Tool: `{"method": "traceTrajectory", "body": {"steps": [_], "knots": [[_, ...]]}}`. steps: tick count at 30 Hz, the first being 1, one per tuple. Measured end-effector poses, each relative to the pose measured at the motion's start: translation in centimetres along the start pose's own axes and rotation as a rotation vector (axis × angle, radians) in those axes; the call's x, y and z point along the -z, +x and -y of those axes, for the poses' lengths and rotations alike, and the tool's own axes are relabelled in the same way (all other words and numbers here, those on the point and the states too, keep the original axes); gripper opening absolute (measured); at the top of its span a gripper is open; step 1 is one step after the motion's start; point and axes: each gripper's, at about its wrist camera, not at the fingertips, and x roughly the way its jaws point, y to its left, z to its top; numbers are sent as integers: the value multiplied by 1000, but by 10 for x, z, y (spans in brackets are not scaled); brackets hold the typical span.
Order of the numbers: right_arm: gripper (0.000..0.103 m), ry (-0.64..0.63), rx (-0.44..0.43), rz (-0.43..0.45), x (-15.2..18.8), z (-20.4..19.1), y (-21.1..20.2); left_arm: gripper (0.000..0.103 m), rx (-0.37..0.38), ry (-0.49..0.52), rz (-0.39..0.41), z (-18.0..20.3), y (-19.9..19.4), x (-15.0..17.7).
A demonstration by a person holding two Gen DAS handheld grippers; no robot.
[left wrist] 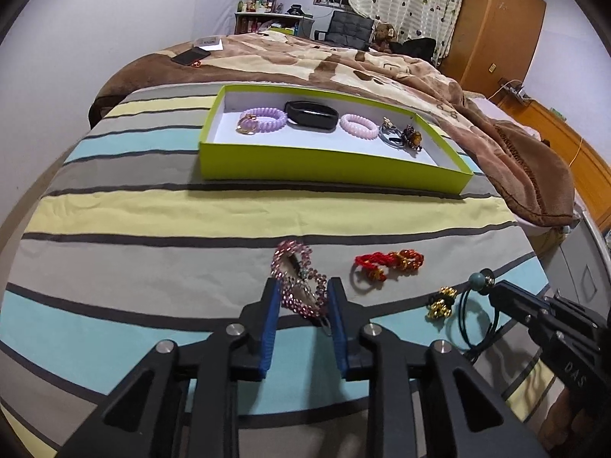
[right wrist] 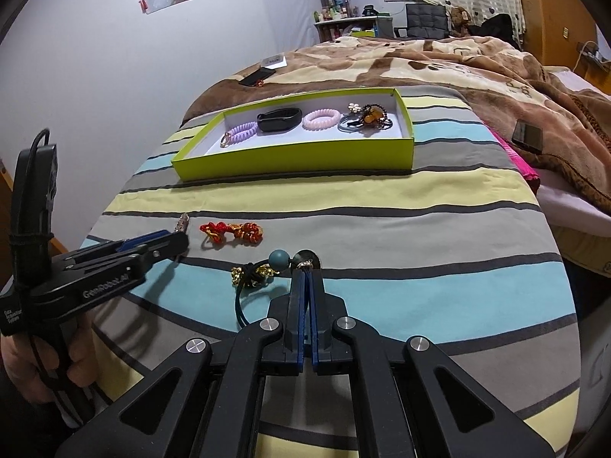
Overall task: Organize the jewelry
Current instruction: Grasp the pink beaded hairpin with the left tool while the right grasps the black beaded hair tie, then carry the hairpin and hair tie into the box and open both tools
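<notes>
My left gripper [left wrist: 301,294] pinches the pink rhinestone hair clip [left wrist: 299,278], blue pads pressed to either side of its near end while the far end points toward the lime-green tray [left wrist: 328,164]. No earlier view is at hand. The clip sits on the striped bedspread [left wrist: 152,206], on the near side of the tray and well apart from it.

My right gripper [right wrist: 305,271] has its jaws pressed together on the dark hair tie [right wrist: 244,305], nipping it just behind the teal bead [right wrist: 277,259]; the tie's gold charm cluster [right wrist: 248,276] lies to the left of the tips and its cord loops back toward me. Between the two grippers, and also on the near side of the tray, lies the red knotted cord bracelet [right wrist: 233,233], touching neither.

Inside the tray, from its left end: a lilac coil hair tie [left wrist: 263,119] with a gold charm, a black wristband [left wrist: 312,115], a pale pink coil hair tie [left wrist: 359,126], then a grey-blue hair tie [left wrist: 389,138] tangled against a dark beaded piece with an amber stone [left wrist: 413,138].

Beyond the tray, a brown and cream blanket [left wrist: 343,65] covers the bed, with a phone [left wrist: 190,56] lying far off to the tray's left rear. A hand [right wrist: 34,362] grips the left gripper's handle in the right wrist view.
</notes>
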Motion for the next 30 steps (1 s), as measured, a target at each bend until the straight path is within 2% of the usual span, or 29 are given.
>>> {"method": "traceTrajectory", "body": {"steps": [9,18,25,30], "knots": [[2,-2,-7,-2,1,-1,-1,24,17,-9,-6,-4,2,-3],[1,-4,-7,5,0,-3,-2,25,-14,-2,-13,0,13,-15],[2,-3,-4,8,0,-3,-4,37,2,-26,-24,-2,15,-19],[1,-6,-5,8,-1,-4,-4,37,-32,-7,-10,2,19,-21]]}}
